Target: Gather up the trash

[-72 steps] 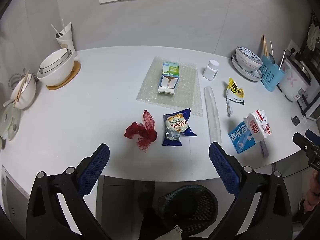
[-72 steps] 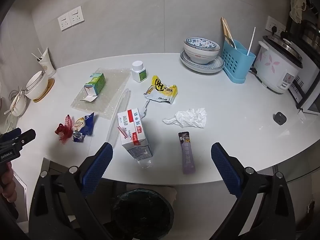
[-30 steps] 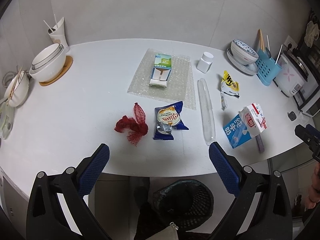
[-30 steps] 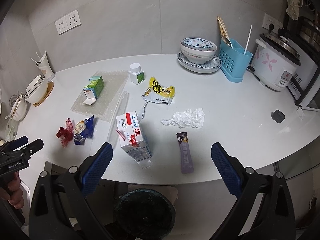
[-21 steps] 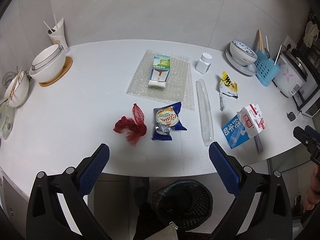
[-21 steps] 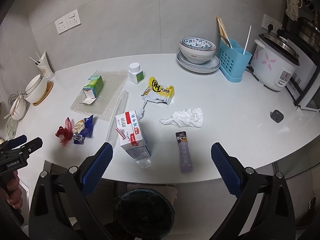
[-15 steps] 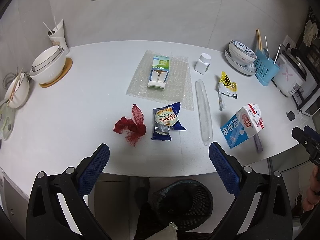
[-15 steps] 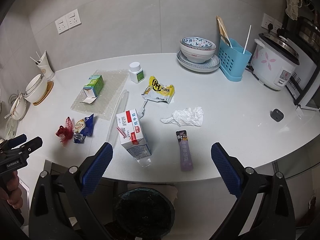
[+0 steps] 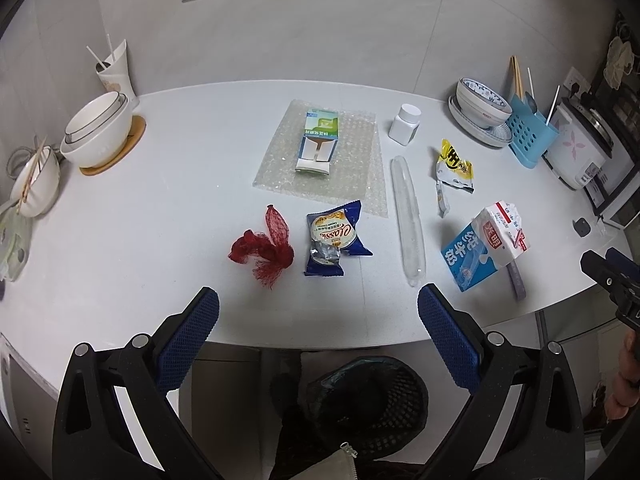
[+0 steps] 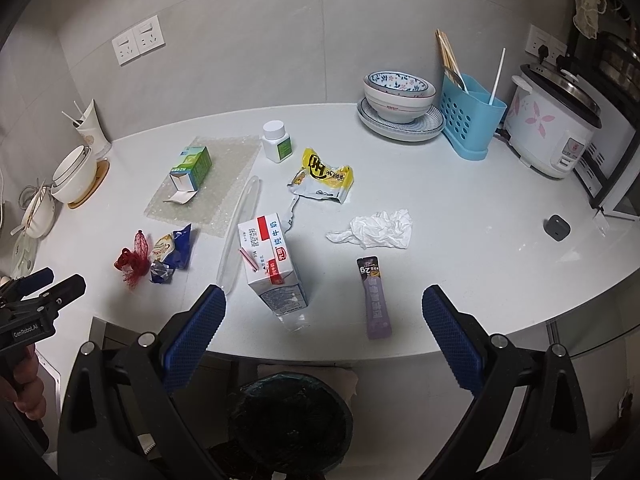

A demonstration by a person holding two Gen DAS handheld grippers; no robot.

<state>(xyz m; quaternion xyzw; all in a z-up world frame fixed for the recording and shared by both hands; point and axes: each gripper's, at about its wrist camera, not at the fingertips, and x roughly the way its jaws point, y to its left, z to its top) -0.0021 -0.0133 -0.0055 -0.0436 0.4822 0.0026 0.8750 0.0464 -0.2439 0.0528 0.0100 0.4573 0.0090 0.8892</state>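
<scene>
both grippers' fingers [image 9: 448, 344] [image 10: 452, 340] spread wide, empty, short of the milk carton [image 10: 272, 268].

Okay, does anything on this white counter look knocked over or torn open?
Yes. The blue-and-white milk carton lies on its side near the front edge, top torn open. The small green box lies flat on the bubble wrap, flaps open.
</scene>
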